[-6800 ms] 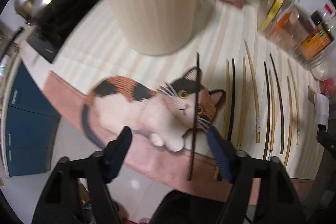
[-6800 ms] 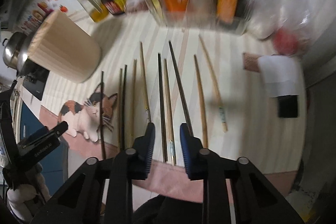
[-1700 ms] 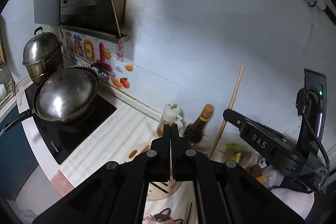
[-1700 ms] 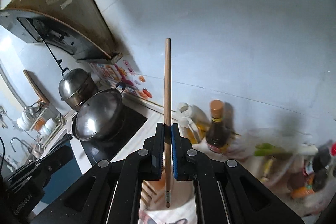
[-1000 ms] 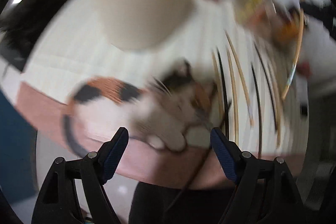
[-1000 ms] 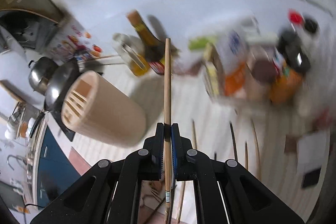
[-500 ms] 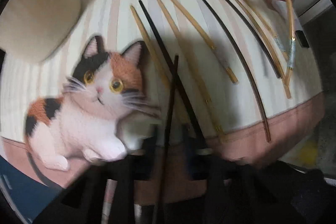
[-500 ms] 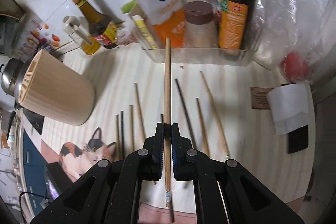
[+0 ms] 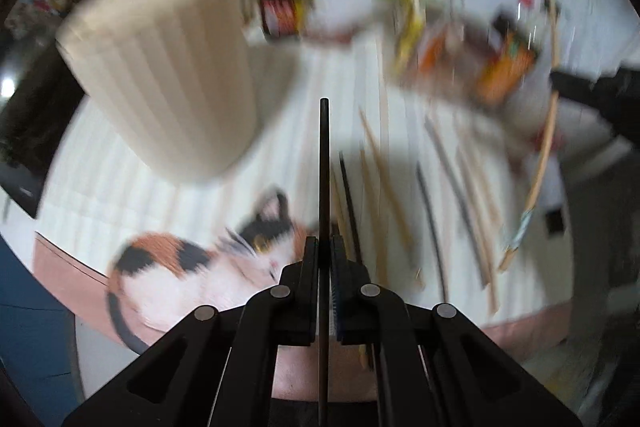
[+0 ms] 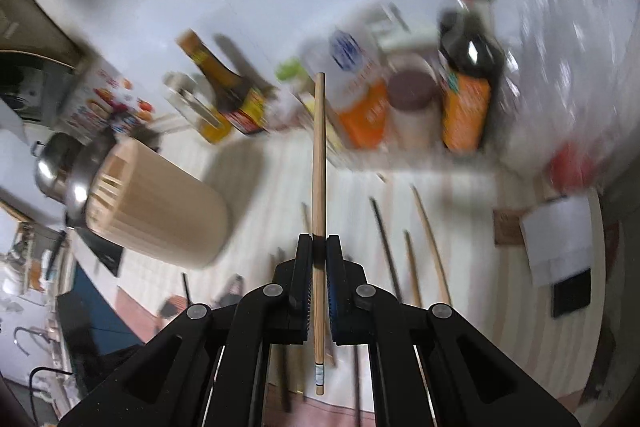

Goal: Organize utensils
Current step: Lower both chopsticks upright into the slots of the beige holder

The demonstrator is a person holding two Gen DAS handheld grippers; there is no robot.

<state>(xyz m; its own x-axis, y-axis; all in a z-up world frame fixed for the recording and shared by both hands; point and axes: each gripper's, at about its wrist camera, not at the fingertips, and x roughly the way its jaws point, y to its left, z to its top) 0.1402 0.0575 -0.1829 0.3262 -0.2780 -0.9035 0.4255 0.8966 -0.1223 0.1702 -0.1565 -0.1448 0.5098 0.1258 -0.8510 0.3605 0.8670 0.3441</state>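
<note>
Over the worktop's front edge, the left gripper (image 9: 324,259) is clamped tight on a black chopstick (image 9: 324,163), its jaws having just snapped closed around it, and the stick points up the frame toward the ribbed beige utensil holder (image 9: 168,75) at the back left. Everything behind is smeared by motion blur: the loose chopsticks (image 9: 432,195) on the striped mat (image 9: 120,187) are only streaks, so I can't count them. The cat print (image 9: 192,267) at the mat's front edge is half hidden behind the gripper. Over on the right, the right gripper (image 10: 318,267) is pinched shut on a pale wooden chopstick (image 10: 319,147), whose lower end hangs below the fingers. Bottles and jars (image 10: 468,87) along the back edge are too blurred to read. The holder's slotted top (image 10: 106,183) just shows at the left.
</note>
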